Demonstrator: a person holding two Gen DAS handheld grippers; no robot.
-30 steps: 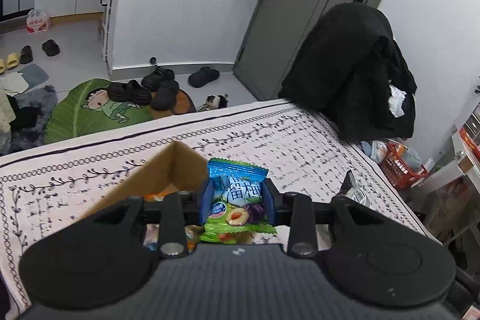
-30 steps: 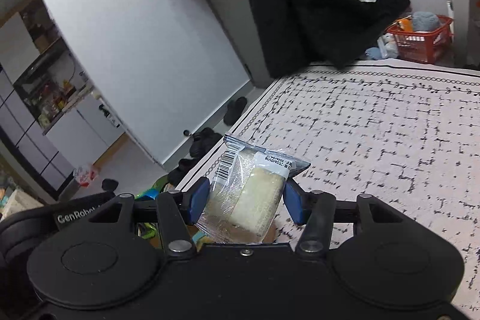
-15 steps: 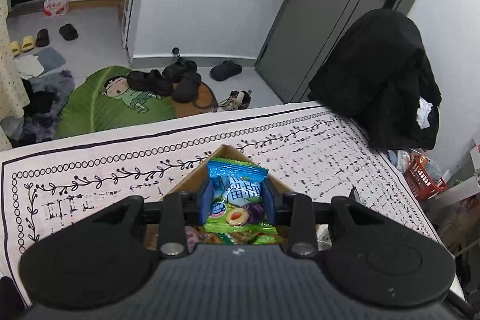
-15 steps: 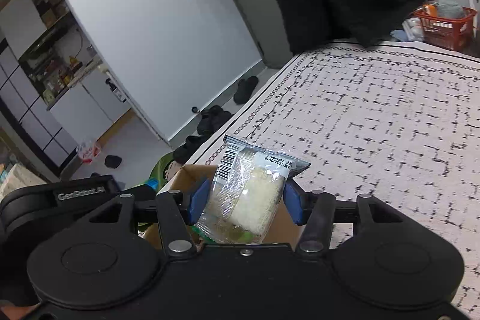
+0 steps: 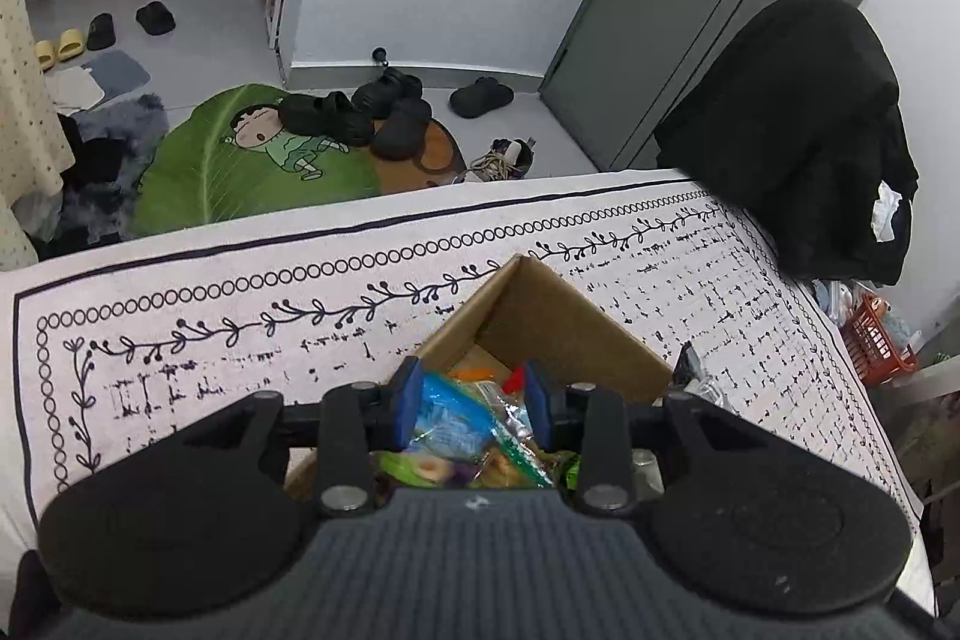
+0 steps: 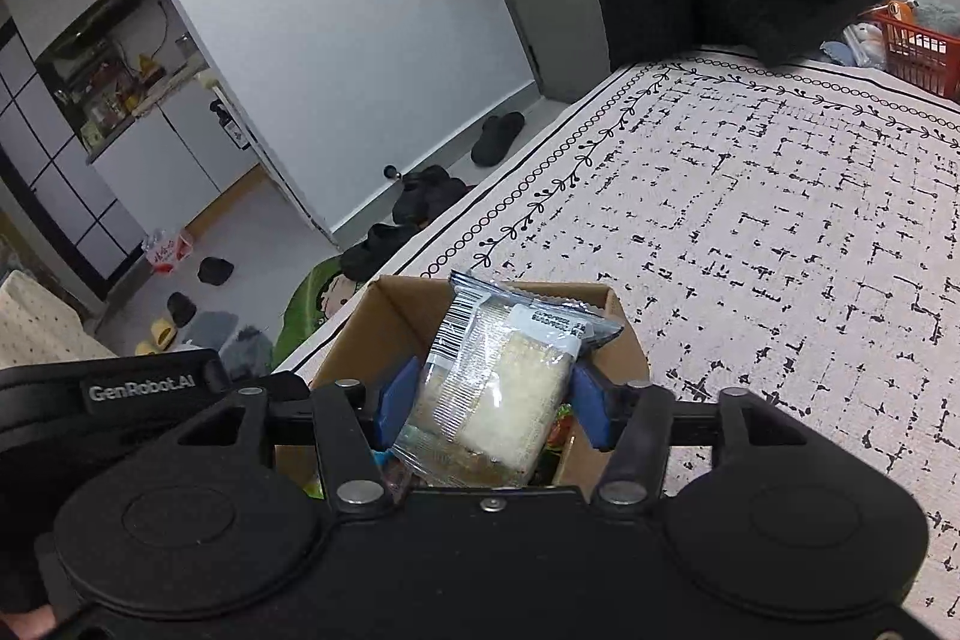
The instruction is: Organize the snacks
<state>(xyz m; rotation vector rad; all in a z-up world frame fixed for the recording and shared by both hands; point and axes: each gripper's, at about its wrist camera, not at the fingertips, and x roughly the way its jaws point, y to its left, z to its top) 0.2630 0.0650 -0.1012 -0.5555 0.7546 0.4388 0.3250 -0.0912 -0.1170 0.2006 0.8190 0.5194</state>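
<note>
Hovering over the cardboard box [image 6: 624, 340], my left tool [image 5: 471, 403] is released; my right tool [image 6: 489, 400] grips the clear cracker packet [image 6: 504, 376].

Right gripper [image 6: 489, 403] clamped on a clear-wrapped pale snack packet [image 6: 501, 388], held over an open cardboard box [image 6: 624, 340] on the patterned counter [image 6: 780, 232]. Other snacks [image 6: 555, 430] inside.
</note>
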